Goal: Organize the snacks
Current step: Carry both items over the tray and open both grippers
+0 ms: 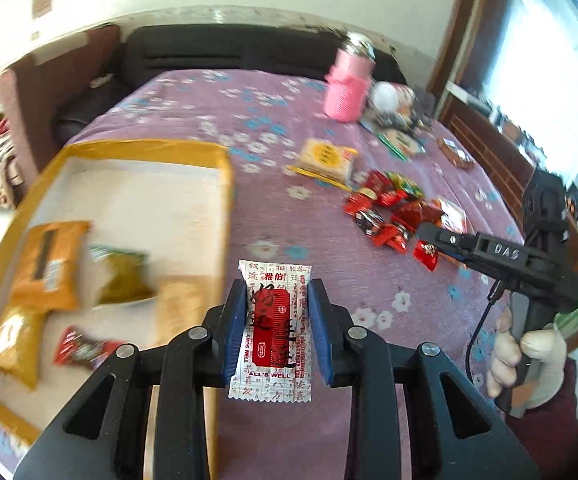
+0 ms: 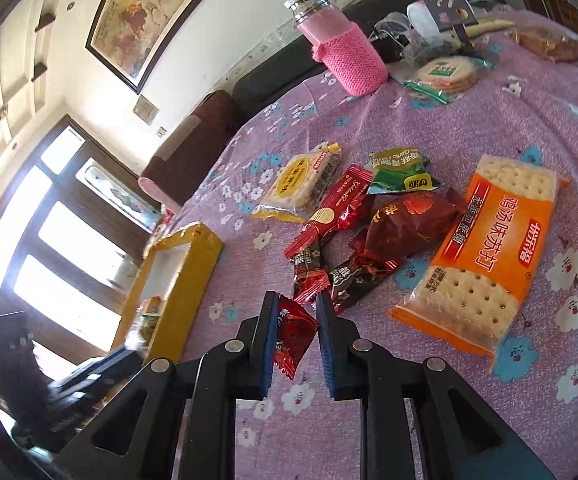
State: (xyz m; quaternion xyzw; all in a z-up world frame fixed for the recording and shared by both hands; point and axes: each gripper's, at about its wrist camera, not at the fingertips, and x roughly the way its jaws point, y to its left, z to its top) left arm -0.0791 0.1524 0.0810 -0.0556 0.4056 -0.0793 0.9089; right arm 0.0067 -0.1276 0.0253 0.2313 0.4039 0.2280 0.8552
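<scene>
My left tool (image 1: 277,328) grips white wrapper (image 1: 275,328) lengthwise; yellow tray (image 1: 225,184) just left. Right tool (image 2: 297,328) holds red candy (image 2: 293,334).

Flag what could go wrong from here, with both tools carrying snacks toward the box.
The left tool grips the white-and-red packet only by its edges; it could buckle and slip out.
The small red candy hangs askew in the right tool, touching mainly one pad, so it may drop before reaching the yellow box.
</scene>
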